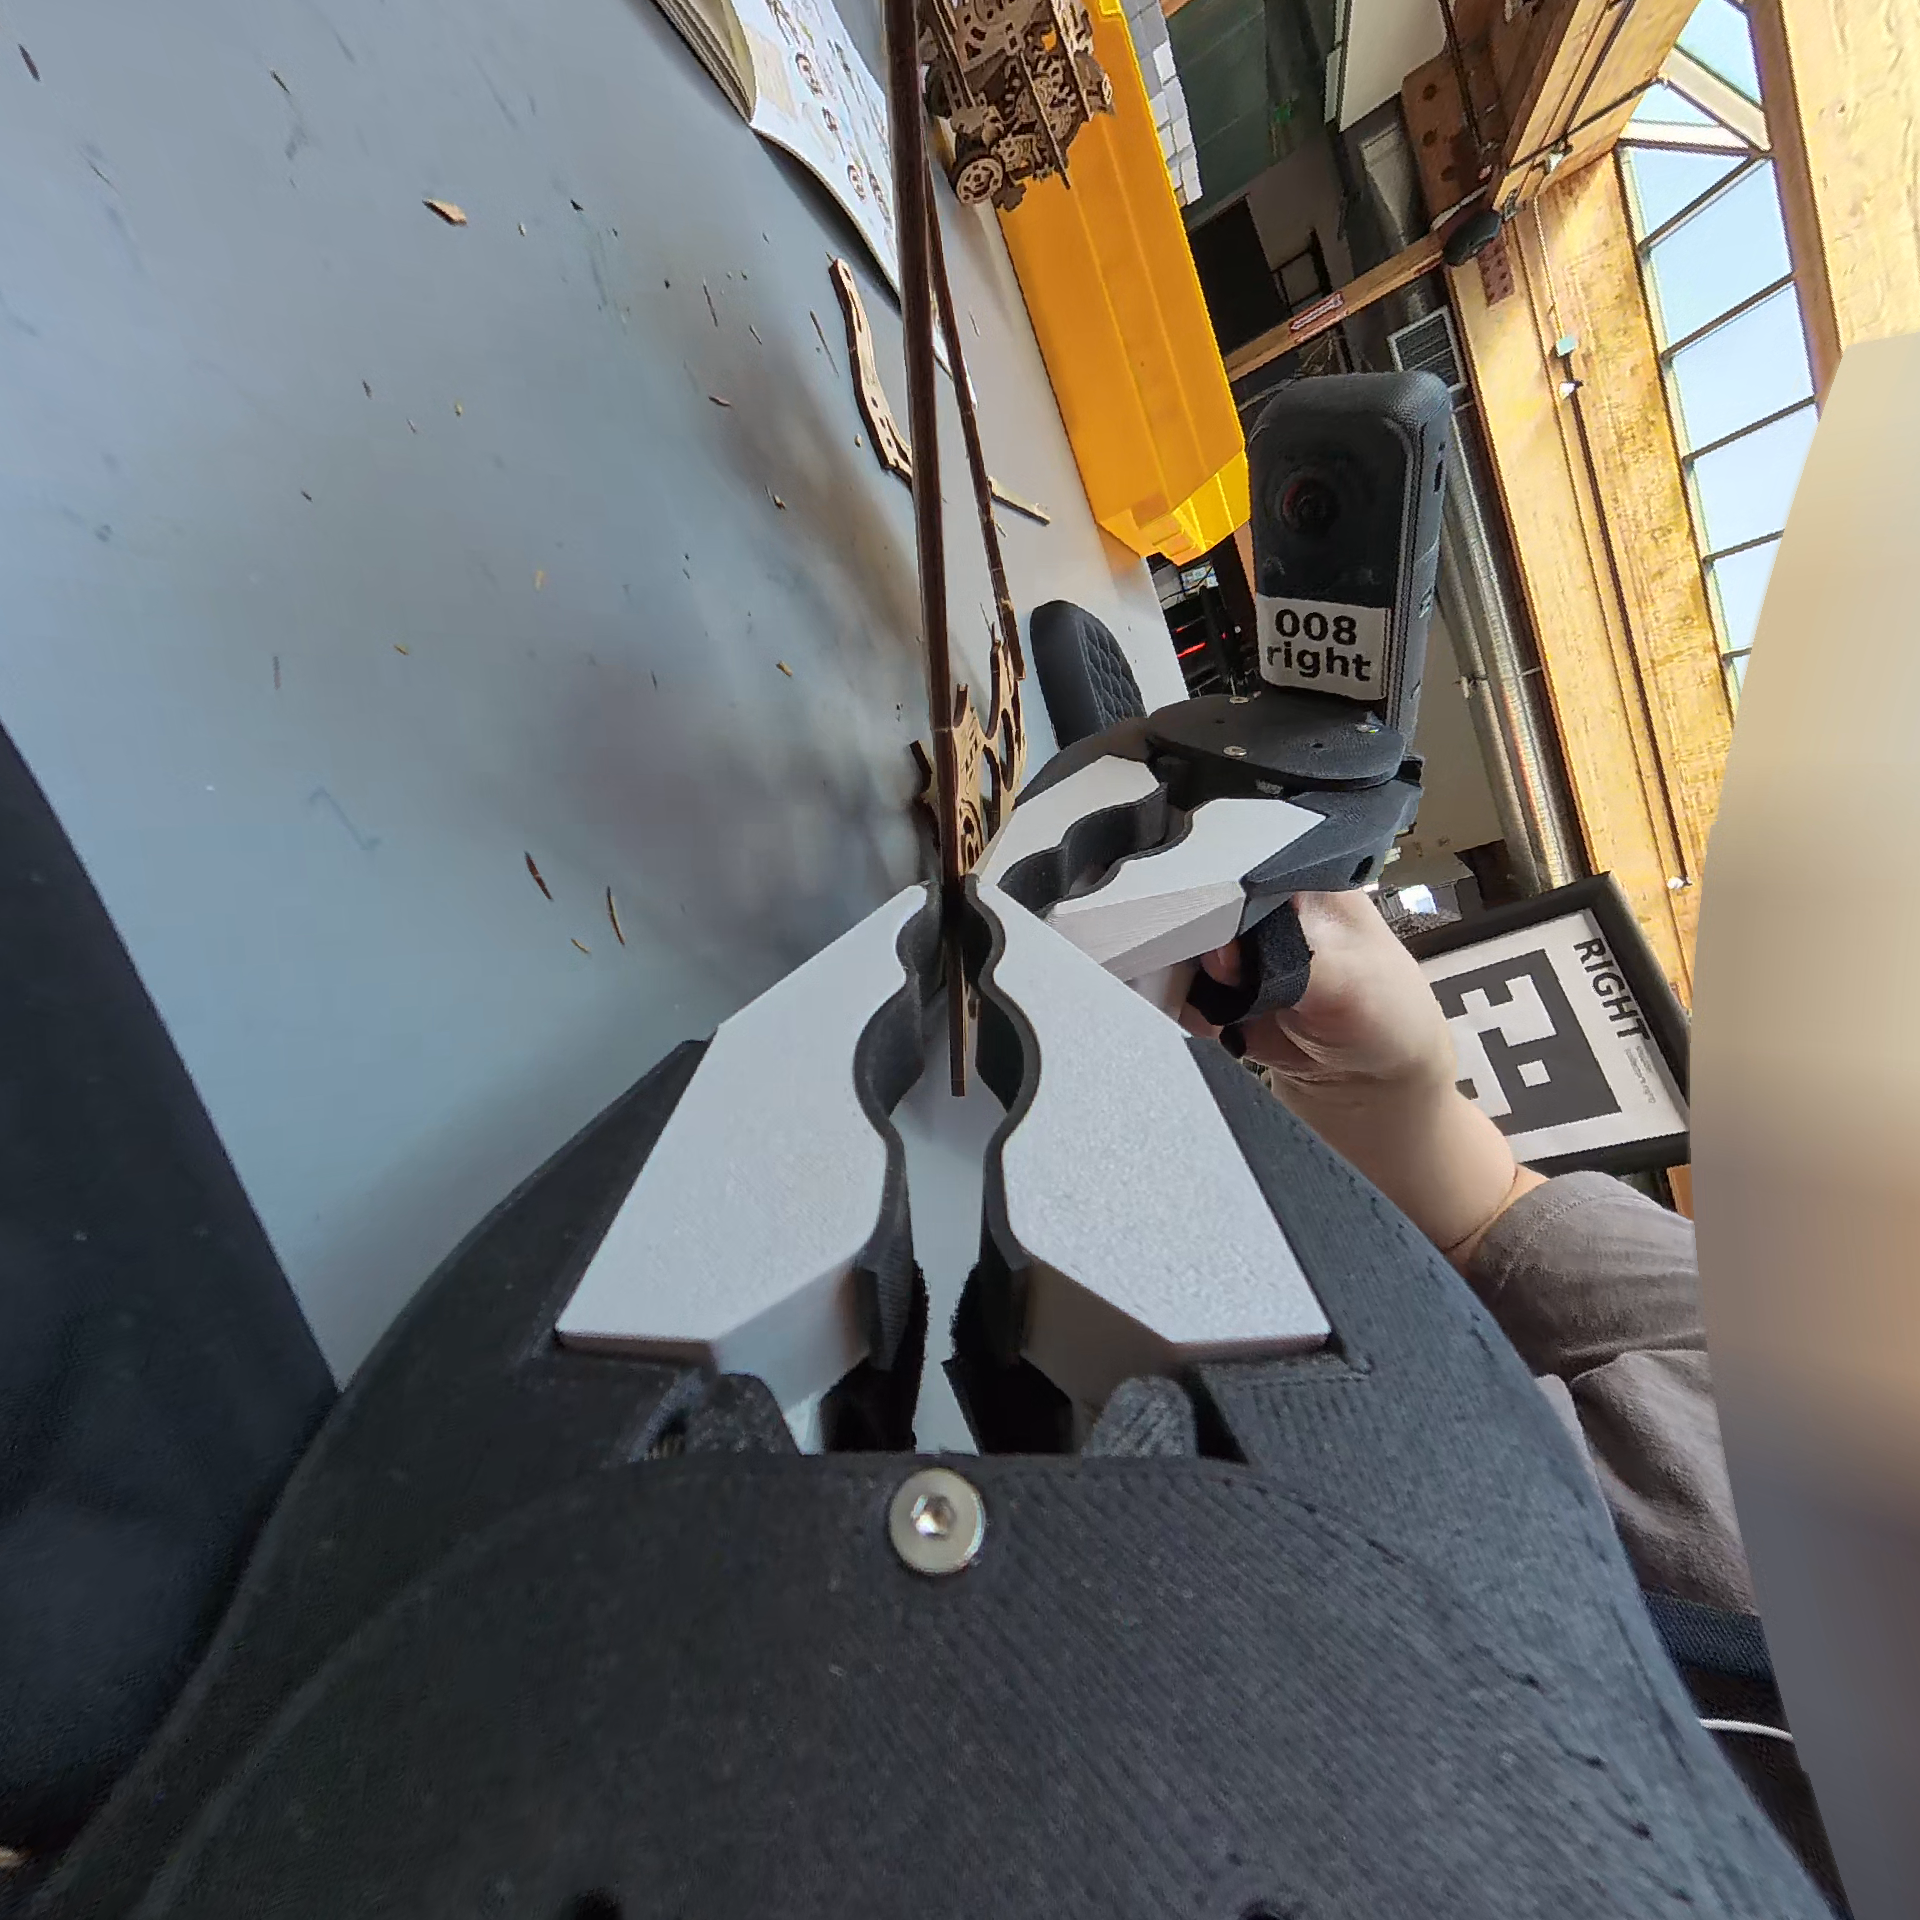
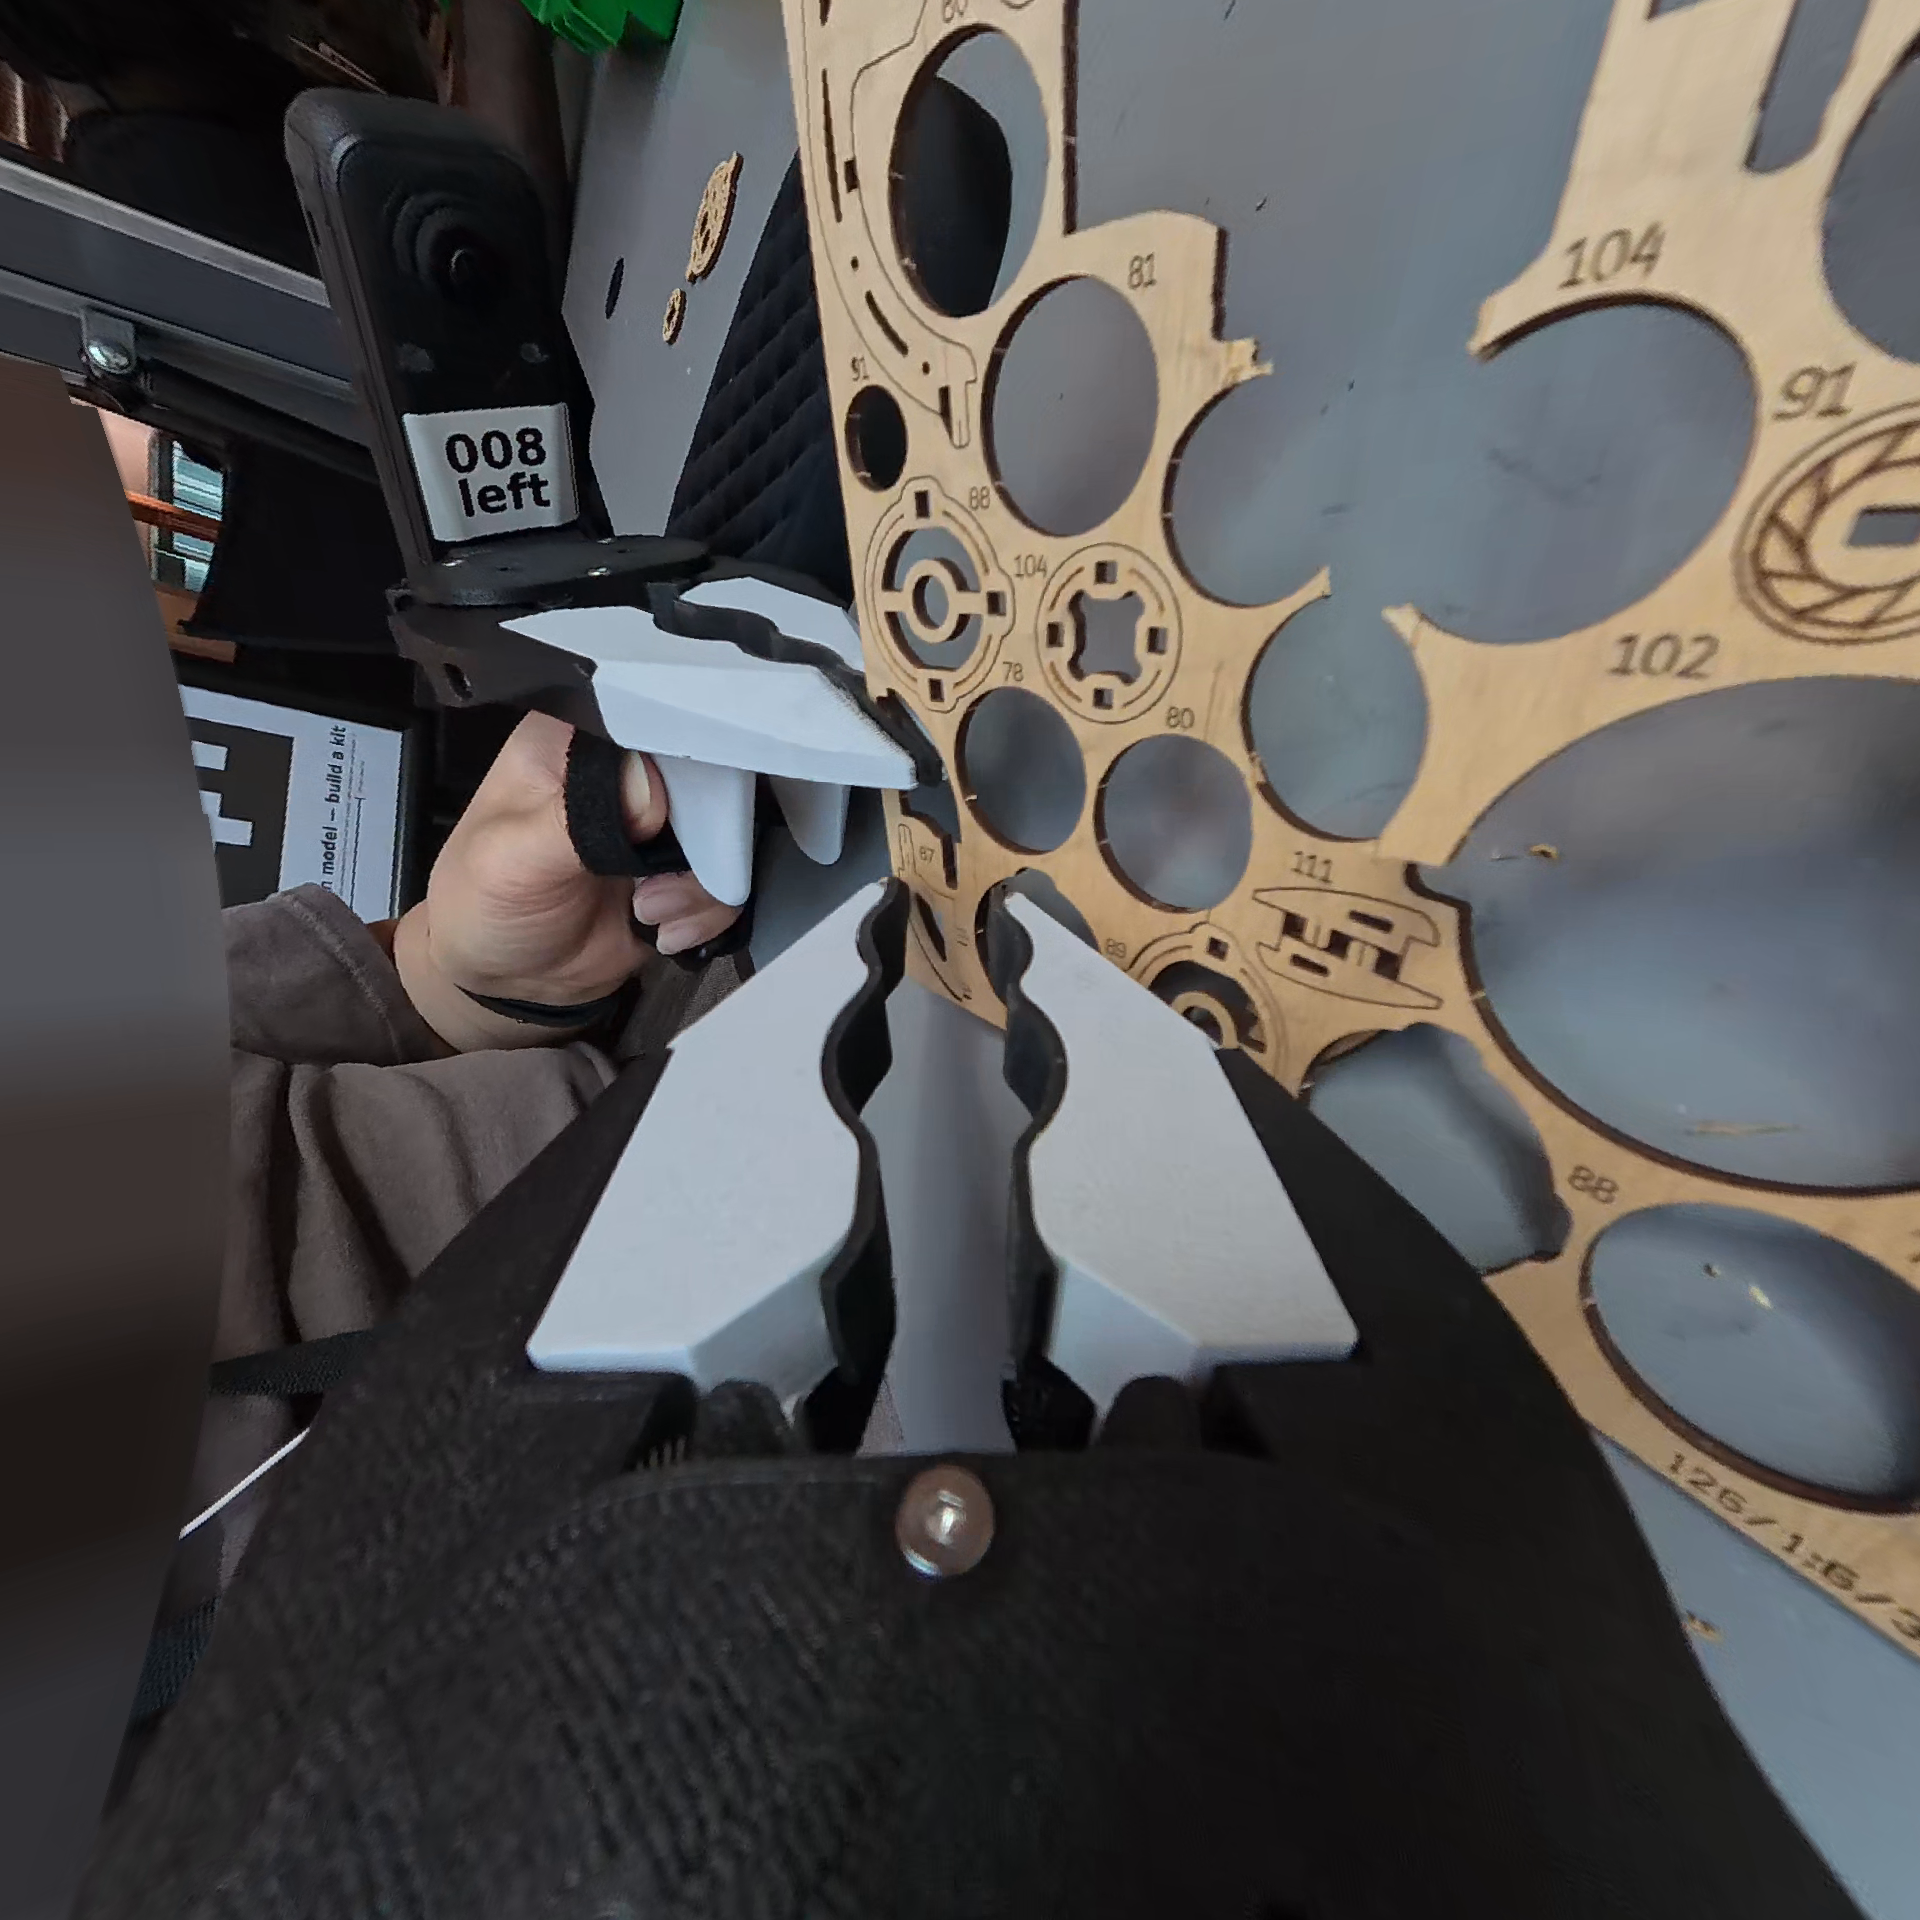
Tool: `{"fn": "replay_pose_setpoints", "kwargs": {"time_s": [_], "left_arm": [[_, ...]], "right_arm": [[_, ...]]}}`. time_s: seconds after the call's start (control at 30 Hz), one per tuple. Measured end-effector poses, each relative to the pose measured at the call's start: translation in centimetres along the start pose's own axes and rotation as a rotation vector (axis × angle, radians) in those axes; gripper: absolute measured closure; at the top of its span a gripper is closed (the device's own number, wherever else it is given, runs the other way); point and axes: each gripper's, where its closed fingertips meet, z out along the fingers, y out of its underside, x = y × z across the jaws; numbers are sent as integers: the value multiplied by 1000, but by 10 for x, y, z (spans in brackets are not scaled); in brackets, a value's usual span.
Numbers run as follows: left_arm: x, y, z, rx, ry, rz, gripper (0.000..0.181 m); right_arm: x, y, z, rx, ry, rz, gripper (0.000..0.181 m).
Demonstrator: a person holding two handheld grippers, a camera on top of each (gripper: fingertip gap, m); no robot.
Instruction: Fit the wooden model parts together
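A thin laser-cut wooden sheet (image 2: 1351, 634) with several punched-out holes and some parts still in it stands on edge over the grey table (image 1: 416, 520). In the left wrist view the sheet (image 1: 935, 623) shows edge-on. My left gripper (image 1: 954, 914) is shut on the sheet's lower edge; it also shows in the right wrist view (image 2: 914, 764). My right gripper (image 2: 945, 904) is open, its tips at the sheet's lower corner on either side of a small uncut part. It also shows in the left wrist view (image 1: 1013, 868), close beside my left gripper.
A yellow bin (image 1: 1122, 312), an assembled wooden model (image 1: 1018, 94) and an open instruction booklet (image 1: 810, 114) lie at the table's far side. A curved wooden part (image 1: 873, 384) and wood splinters lie on the table. A black mesh chair back (image 1: 1091, 675) stands behind. Both grippers' tips are close together, under 4 cm apart.
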Motion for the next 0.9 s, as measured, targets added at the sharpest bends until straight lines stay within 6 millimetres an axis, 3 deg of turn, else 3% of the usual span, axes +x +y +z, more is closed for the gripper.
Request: {"fn": "replay_pose_setpoints", "kwargs": {"time_s": [0.53, 0.9], "left_arm": [[-2, 0, -2, 2, -15, 1, 180], [3, 17, -5, -138, 30, 14, 175]], "right_arm": [[5, -3, 5, 50, 122, -119, 168], [0, 8, 2, 21, 23, -87, 170]]}}
